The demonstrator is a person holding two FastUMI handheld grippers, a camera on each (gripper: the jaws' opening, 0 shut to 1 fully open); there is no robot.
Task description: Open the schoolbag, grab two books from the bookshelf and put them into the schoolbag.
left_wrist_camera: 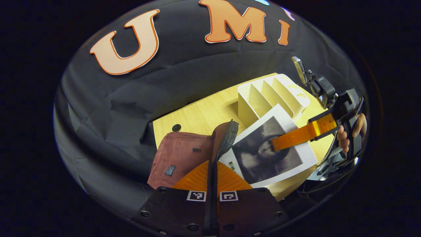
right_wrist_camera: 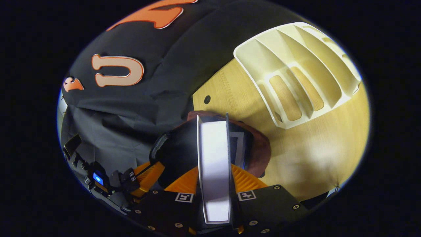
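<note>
Right claw (right_wrist_camera: 213, 184) was clamped on a book (right_wrist_camera: 213, 164), held edge-on with its long axis pointing into the schoolbag (right_wrist_camera: 260, 148) mouth straight ahead. Left claw (left_wrist_camera: 212, 171) was pinched shut on the schoolbag's flap edge (left_wrist_camera: 227, 135), holding the mouth open. The bookshelf (right_wrist_camera: 296, 75) sat empty behind the schoolbag on the table (right_wrist_camera: 312, 158). Right claw was nearer the opening; second book likely inside already.

Tabletop (left_wrist_camera: 200, 115): pale wood grain, with a dark round hole (left_wrist_camera: 176, 127) near its far edge.
Bookshelf (left_wrist_camera: 273, 95): cream slotted rack standing on the tabletop, beyond the right hand-held gripper (left_wrist_camera: 279, 141).
Schoolbag (left_wrist_camera: 184, 154): reddish-brown, resting on the tabletop just ahead of the left hand-held gripper (left_wrist_camera: 210, 174).
</note>
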